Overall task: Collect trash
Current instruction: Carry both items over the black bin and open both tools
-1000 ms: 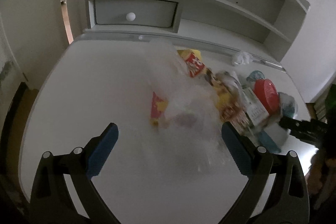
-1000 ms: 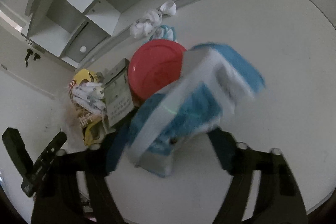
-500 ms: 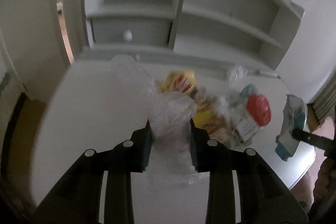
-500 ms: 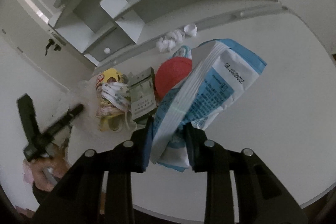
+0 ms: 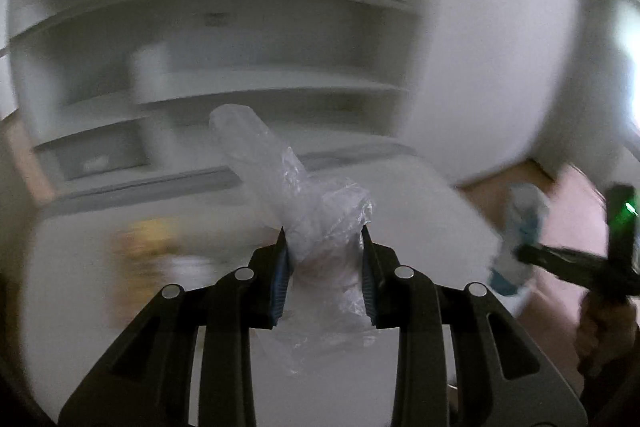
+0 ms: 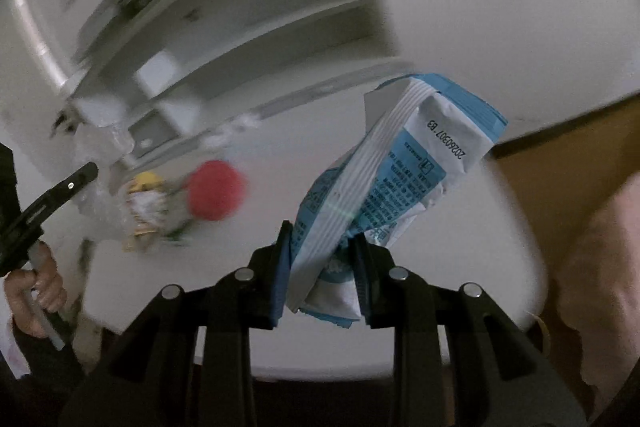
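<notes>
Jaws of both grippers now clamped: left gripper (image 5: 324, 267) took the clear plastic bag (image 5: 320, 223), right gripper (image 6: 320, 263) holds the blue wrapper (image 6: 384, 183). Both lifted off bench (image 6: 460, 259); red lid (image 6: 216, 189) and snack packets remain.

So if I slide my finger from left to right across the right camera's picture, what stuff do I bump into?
Left gripper → clear plastic bag → yellow wrapper → red lid → blue and white packet, pinched in the right gripper.
</notes>
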Tool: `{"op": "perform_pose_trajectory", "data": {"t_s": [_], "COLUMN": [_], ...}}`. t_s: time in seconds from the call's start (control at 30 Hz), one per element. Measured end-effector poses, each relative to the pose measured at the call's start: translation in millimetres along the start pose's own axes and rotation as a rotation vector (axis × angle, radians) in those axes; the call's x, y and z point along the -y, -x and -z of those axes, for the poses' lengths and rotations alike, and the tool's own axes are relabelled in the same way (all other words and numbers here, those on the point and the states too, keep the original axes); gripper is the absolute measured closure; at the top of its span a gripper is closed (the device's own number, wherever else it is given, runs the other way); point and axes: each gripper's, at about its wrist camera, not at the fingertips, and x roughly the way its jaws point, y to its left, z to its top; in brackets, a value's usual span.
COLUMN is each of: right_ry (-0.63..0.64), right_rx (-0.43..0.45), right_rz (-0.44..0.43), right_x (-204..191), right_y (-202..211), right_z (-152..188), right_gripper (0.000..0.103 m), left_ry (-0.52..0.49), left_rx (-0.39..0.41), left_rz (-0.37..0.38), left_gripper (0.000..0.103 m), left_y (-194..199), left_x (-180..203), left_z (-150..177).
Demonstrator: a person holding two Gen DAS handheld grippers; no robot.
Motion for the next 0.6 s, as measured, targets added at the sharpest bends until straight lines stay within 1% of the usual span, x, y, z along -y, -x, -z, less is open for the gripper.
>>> {"op": "perform_pose_trajectory", "data": {"t_s": [0.03, 0.1, 0.17, 0.2, 0.23, 0.3, 0.33, 0.4, 0.43, 0.47, 0.5, 0.6], "right_ry": [-0.023, -0.089, -0.138, -0.165, -0.197, -0.243, -0.266, -0.308, -0.324, -0.348, -0.364, -0.390], "right_rx": [0.008, 0.026, 0.036, 0.038, 0.035, 0.022, 0.011, -0.016, -0.027, -0.048, -0.067, -0.134], "right_rz": [0.028, 0.109, 0.180, 0.211, 0.252, 0.307, 0.333, 0.367, 0.376, 0.386, 0.395, 0.406], "right_x": [15, 60, 95, 113, 136, 169, 186, 214, 224, 239, 251, 277], "right_y": [7, 26, 41, 47, 54, 61, 62, 62, 61, 57, 52, 32], "right_z": [4, 17, 32, 40, 51, 68, 79, 100, 108, 120, 131, 158], "right_gripper": [0.075, 0.075, 0.075, 0.075, 0.075, 0.075, 0.075, 0.075, 0.075, 0.075, 0.075, 0.074], "left_ry": [-0.065, -0.136, -0.226, -0.256, -0.299, -0.377, -0.395, -0.449, -0.472, -0.489, -0.518, -0.557], "left_rx": [-0.006, -0.025, -0.065, -0.078, -0.093, -0.133, -0.148, -0.207, -0.233, -0.249, -0.279, -0.357], "left_rz": [0.086, 0.177, 0.309, 0.348, 0.399, 0.475, 0.504, 0.565, 0.581, 0.587, 0.588, 0.581], "left_gripper": [0.073, 0.073, 0.073, 0.073, 0.073, 0.073, 0.073, 0.073, 0.073, 0.073, 0.073, 0.073], "left_y": [-17, -38, -63, -71, -81, -103, -111, -135, -146, -155, -171, -209], "left_x": [41, 92, 160, 181, 211, 265, 280, 319, 333, 343, 358, 378], "left_z": [2, 8, 21, 26, 35, 57, 64, 90, 103, 112, 129, 163]}}
